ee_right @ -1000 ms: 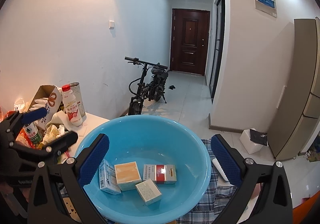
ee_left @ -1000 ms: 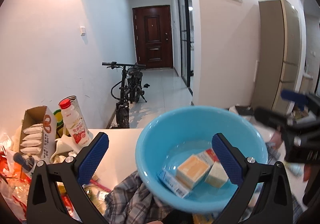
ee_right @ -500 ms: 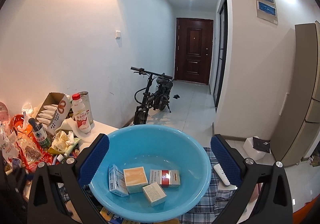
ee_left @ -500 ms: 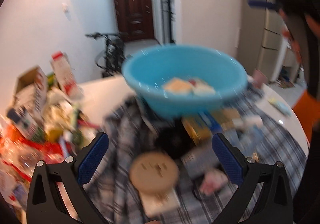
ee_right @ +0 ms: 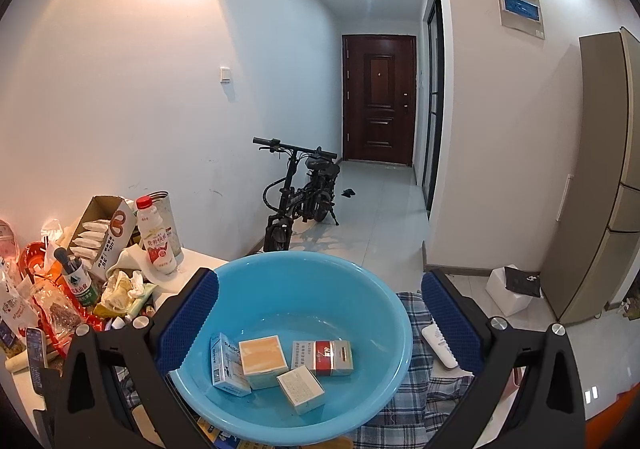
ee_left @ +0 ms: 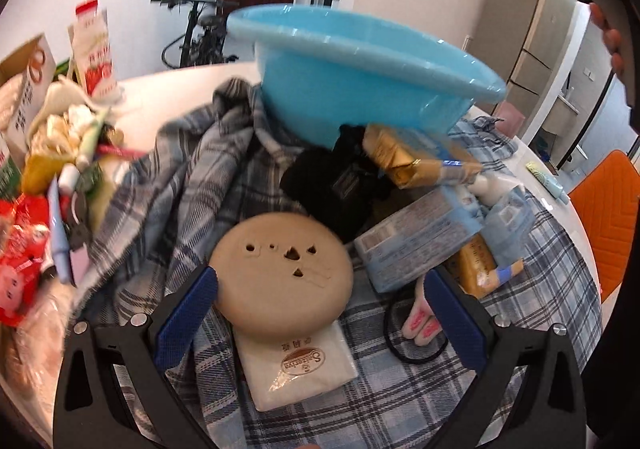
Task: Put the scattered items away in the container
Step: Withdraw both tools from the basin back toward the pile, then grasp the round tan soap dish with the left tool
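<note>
four small boxes (ee_right: 280,365) already lie in the blue basin (ee_right: 400,333); at its 6 o'clock, a tan disc (ee_left: 280,281), packets, tissues remain. left tongs (ee_left: 320,313) and right tongs (ee_right: 316,313) gape wide, empty.

Left gripper (ee_left: 318,313) – black two-finger frame with blue ribbed pads (ee_left: 186,315), jaws spread wide, nothing between them, pitched downward. Right gripper (ee_right: 316,323) – same black frame, blue pads (ee_right: 188,319), jaws wide apart, empty, held near level and looking forward. In the left wrist view the person's right hand (ee_left: 610,33) shows at upper right, fingers wrapped around its handle.
</note>
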Action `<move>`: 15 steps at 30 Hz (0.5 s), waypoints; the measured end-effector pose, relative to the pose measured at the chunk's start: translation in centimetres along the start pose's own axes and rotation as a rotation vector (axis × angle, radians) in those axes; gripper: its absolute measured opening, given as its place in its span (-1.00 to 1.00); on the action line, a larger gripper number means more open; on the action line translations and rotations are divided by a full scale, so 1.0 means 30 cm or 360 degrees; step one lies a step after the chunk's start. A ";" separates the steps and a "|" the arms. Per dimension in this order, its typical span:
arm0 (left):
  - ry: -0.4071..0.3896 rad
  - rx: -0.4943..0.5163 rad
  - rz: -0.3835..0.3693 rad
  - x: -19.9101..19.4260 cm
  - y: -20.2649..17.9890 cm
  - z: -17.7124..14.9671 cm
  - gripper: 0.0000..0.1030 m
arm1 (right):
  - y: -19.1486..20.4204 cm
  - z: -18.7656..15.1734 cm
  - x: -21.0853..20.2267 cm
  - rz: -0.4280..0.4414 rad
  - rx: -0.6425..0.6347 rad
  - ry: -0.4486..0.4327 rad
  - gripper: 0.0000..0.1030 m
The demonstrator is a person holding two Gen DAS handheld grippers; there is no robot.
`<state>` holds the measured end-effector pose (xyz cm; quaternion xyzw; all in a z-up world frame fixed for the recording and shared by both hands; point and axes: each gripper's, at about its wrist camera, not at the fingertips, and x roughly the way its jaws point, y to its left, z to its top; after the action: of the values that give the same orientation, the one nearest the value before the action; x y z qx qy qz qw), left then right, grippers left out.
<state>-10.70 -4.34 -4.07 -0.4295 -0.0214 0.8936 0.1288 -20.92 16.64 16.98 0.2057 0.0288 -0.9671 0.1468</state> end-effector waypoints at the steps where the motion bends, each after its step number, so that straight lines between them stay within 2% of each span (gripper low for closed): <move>1: -0.0001 0.0002 0.0019 0.006 0.001 -0.004 0.99 | 0.002 -0.001 0.003 0.0000 -0.0004 0.0004 1.00; 9: 0.0014 0.0040 0.0101 0.042 -0.003 -0.014 0.99 | 0.015 -0.006 0.017 0.0003 -0.0017 0.0021 1.00; 13: 0.0060 0.0006 0.0078 0.076 0.011 -0.018 0.99 | 0.017 -0.005 0.019 0.0000 -0.0018 0.0022 1.00; 15: 0.0041 0.0004 0.0085 0.069 0.010 -0.018 0.99 | 0.017 -0.006 0.020 -0.0005 -0.0014 0.0023 1.00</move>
<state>-11.60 -4.14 -6.02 -0.4413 -0.0071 0.8911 0.1058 -21.23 16.01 16.58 0.2119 0.0343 -0.9657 0.1459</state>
